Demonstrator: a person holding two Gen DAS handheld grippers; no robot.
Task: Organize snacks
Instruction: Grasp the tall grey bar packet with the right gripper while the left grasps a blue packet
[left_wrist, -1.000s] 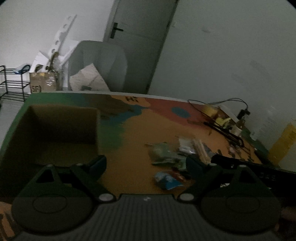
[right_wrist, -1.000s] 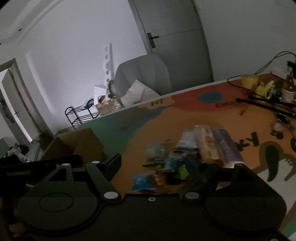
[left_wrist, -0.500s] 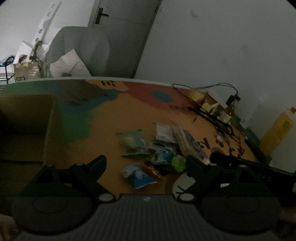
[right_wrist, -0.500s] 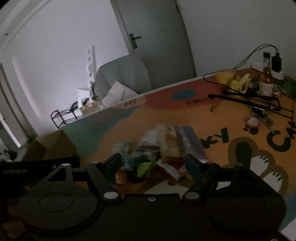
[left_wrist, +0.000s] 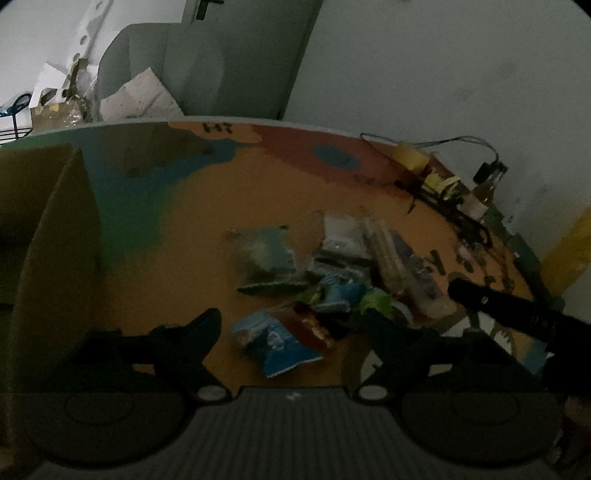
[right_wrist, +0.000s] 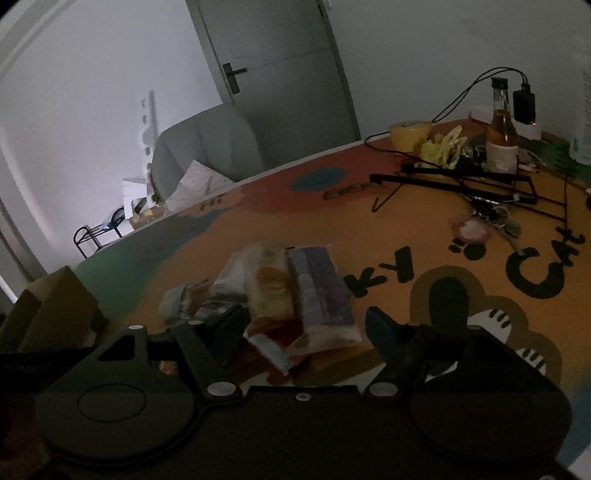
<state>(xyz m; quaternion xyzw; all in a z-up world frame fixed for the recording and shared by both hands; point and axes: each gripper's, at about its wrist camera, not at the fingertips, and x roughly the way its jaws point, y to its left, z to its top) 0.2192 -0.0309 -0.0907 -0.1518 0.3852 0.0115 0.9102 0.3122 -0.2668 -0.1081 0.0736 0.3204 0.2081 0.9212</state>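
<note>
A pile of snack packets lies on the colourful table mat (left_wrist: 155, 288). In the left wrist view a blue packet (left_wrist: 275, 341) sits nearest, with a green packet (left_wrist: 264, 258) behind it. My left gripper (left_wrist: 291, 325) hovers over the blue packet, its jaws closing and pressing on nothing. In the right wrist view my right gripper (right_wrist: 306, 321) is low over the near end of a long purple packet (right_wrist: 321, 291) and a pale biscuit packet (right_wrist: 271, 291). Its jaws are closing too, pads clear of the packets. An open cardboard box (left_wrist: 44, 221) stands at the left.
A glass bottle (right_wrist: 502, 136), a yellow cup (right_wrist: 410, 134), black cables and rods (right_wrist: 461, 177) and keys (right_wrist: 472, 230) crowd the table's far right. A grey armchair (left_wrist: 166, 74) and a door stand beyond the far edge. The right gripper's body (left_wrist: 517, 310) crosses the left view.
Both grippers have come forward and down toward the snack pile, which now looks larger and closer. The cardboard box has slid to the left edge of view. Both pairs of jaws stand narrower.
</note>
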